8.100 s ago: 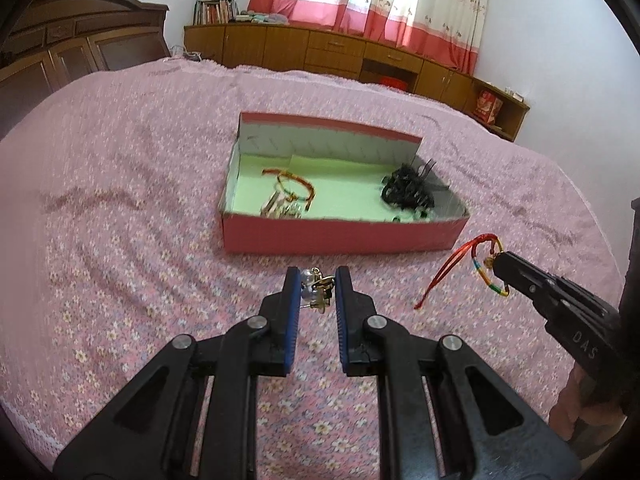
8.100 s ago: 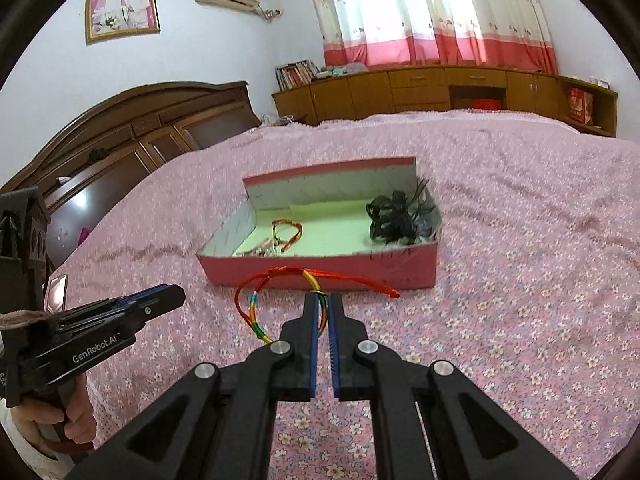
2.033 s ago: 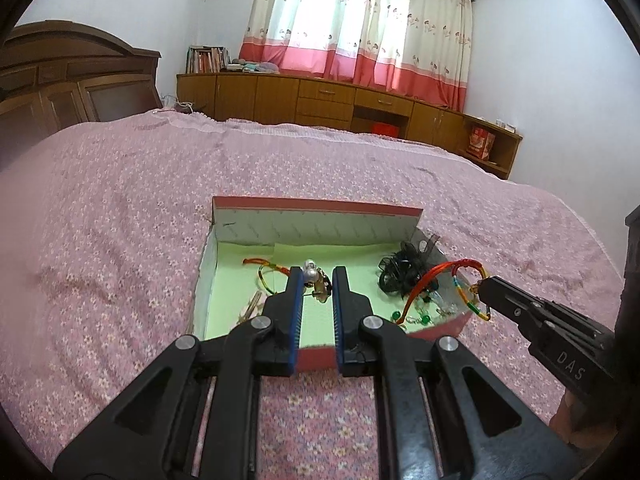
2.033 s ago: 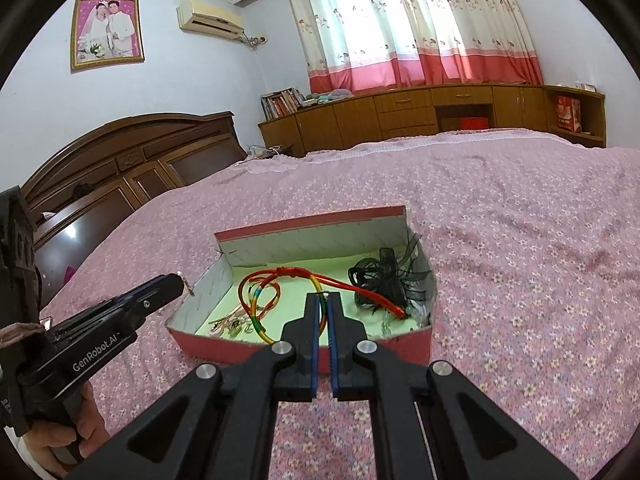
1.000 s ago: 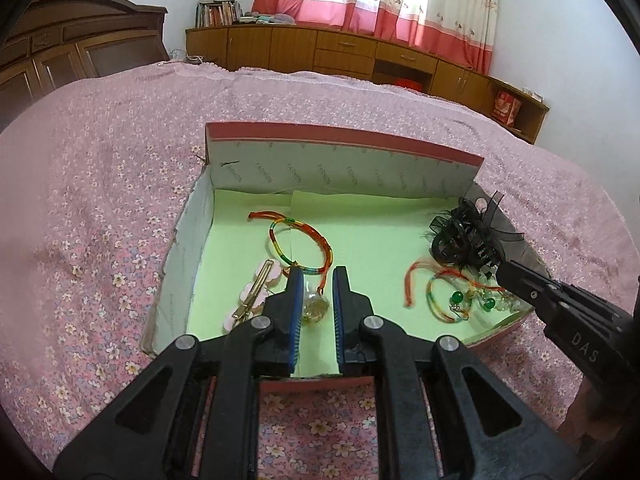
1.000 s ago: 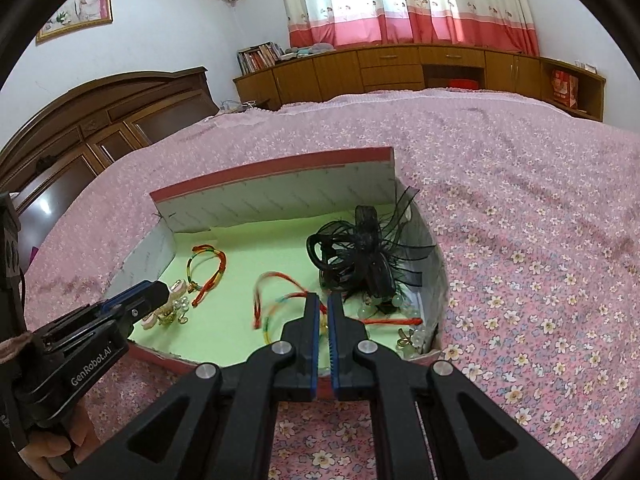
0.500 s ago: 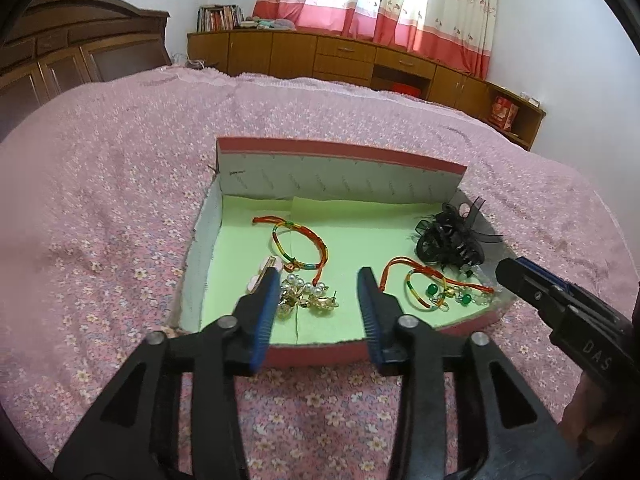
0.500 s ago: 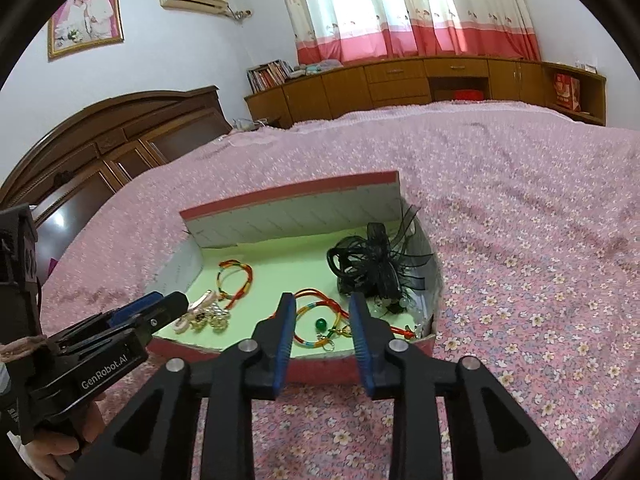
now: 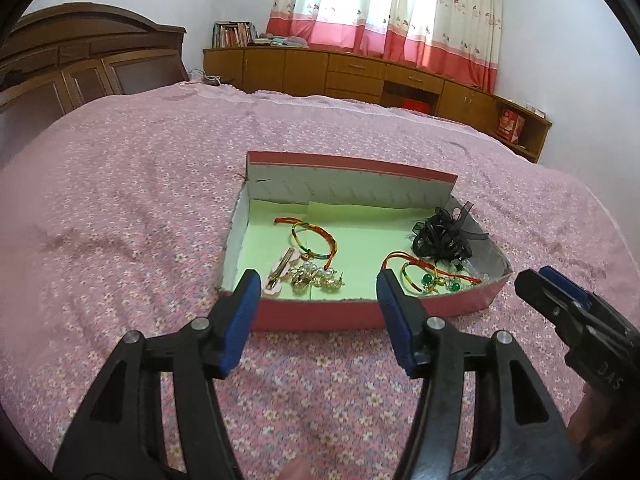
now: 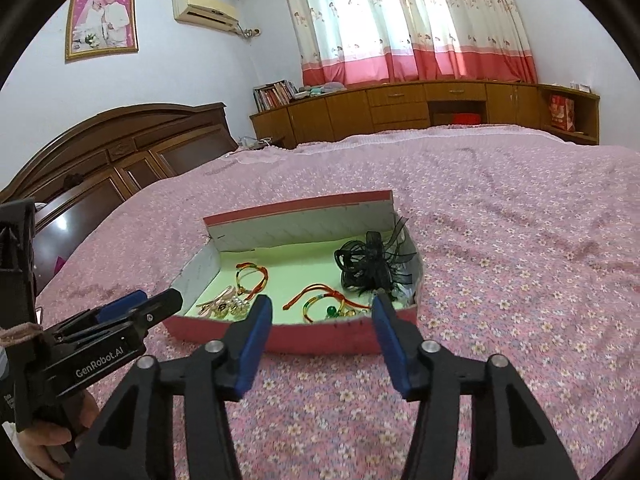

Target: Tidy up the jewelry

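A red box (image 9: pixel 320 314) with a green floor sits on the pink bedspread; it also shows in the right wrist view (image 10: pixel 320 340). Inside lie a pearl-and-gold brooch (image 9: pixel 316 278), a pink hair clip (image 9: pixel 280 270), a coloured cord bracelet (image 9: pixel 312 238), a second red cord bracelet with green beads (image 9: pixel 428 276) and a black hair accessory (image 9: pixel 444 236). My left gripper (image 9: pixel 316 292) is open and empty, just in front of the box. My right gripper (image 10: pixel 320 312) is open and empty, also just before the box's near wall.
The floral pink bedspread (image 9: pixel 120 220) spreads all around the box. A dark wooden headboard (image 10: pixel 120 152) stands at the left. Wooden cabinets (image 9: pixel 360 76) and curtains line the far wall.
Both grippers have opened wider and drawn back from the box. The brooch and the beaded red bracelet, held a second ago, now lie in the box.
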`<move>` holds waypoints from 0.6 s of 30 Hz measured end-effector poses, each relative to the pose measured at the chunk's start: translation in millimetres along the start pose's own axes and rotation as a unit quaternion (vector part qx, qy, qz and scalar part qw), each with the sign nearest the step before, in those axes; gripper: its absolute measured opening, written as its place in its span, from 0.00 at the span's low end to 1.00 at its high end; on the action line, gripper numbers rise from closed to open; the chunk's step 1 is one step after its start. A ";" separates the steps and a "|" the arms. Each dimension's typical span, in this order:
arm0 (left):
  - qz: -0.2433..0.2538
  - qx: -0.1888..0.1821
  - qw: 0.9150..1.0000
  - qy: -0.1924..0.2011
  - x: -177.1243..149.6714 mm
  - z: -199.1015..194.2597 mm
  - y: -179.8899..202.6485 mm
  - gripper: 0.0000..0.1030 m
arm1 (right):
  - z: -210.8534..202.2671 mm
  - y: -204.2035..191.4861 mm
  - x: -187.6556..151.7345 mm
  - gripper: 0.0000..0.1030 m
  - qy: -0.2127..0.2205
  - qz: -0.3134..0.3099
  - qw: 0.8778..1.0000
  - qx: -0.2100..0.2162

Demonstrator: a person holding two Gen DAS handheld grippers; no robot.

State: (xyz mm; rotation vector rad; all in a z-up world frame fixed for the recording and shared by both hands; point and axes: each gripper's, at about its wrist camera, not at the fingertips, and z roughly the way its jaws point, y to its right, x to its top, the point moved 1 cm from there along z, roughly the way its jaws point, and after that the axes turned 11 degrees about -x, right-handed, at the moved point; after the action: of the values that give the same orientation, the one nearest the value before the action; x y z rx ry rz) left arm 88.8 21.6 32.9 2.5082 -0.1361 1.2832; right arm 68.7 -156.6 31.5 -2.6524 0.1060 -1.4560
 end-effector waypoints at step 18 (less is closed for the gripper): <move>0.009 0.012 1.000 0.006 -18.3 -23.7 9.0 0.54 | -31.4 4.3 -19.5 0.70 0.007 0.003 1.000 -0.015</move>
State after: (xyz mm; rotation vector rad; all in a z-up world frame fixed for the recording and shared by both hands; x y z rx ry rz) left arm 57.6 19.7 33.2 2.5245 -0.1434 1.3136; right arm 31.7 -160.7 31.4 -2.6625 0.1379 -1.4824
